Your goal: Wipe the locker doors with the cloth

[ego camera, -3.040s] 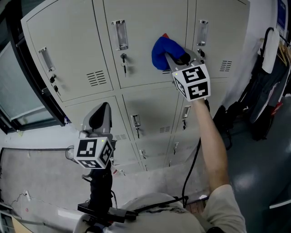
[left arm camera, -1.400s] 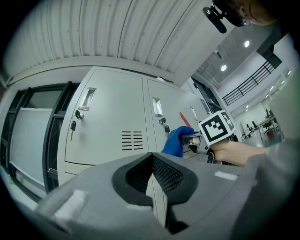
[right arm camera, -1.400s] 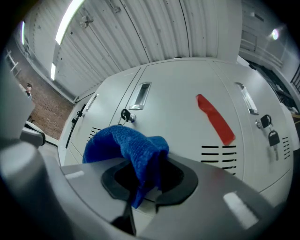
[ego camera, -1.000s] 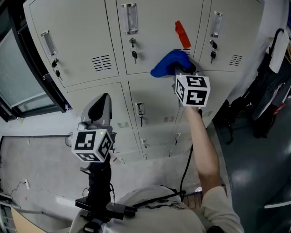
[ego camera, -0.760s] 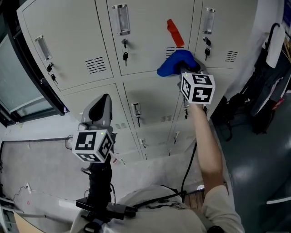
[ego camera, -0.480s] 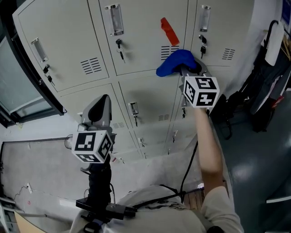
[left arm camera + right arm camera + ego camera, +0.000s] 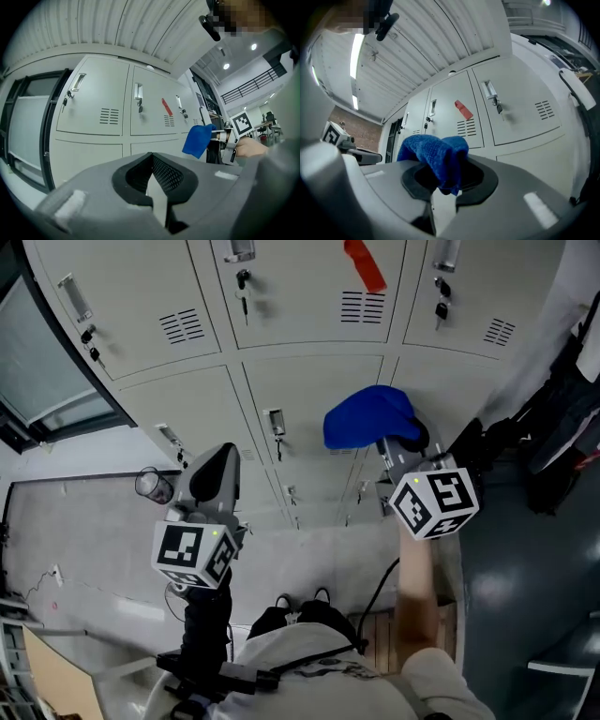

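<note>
Beige locker doors (image 7: pixel 309 399) rise from grey floor (image 7: pixel 84 540).

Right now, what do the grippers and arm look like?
Left gripper and right gripper: grey moulded shells with dark textured jaw linings. Each carries a white cube with black square markers. A black handle sits under the left one. A black cable hangs beside the right arm, which wears a short pale sleeve.
</note>
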### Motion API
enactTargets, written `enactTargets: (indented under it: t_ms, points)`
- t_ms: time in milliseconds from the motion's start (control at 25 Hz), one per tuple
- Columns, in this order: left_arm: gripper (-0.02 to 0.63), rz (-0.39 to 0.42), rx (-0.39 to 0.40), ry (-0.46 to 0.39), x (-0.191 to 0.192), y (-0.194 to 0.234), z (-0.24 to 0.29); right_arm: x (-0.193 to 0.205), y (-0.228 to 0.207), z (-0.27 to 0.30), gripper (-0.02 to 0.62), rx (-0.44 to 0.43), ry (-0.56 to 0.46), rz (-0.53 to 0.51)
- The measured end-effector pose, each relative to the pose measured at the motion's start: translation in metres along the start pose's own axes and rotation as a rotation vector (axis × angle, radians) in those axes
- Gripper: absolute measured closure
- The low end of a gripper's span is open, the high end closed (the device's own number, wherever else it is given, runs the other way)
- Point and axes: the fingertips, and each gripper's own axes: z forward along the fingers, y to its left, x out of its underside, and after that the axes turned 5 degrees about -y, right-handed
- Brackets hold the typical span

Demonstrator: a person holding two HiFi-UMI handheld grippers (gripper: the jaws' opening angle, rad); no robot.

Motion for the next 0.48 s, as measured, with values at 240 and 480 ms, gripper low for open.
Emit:
enactTargets:
  t_ms: [240, 480]
  points:
    - [0.609, -0.034, -0.030, 0.050, 0.021, -0.008, -0.060, 0.036, 0.044, -0.050, 0.517, 0.008, 0.075, 0.079]
    - [0.609, -0.078, 0.002, 0.068, 0.039, -0.019, -0.159, 0.062, 0.130, -0.124, 0.517, 0.016, 0.131, 0.091]
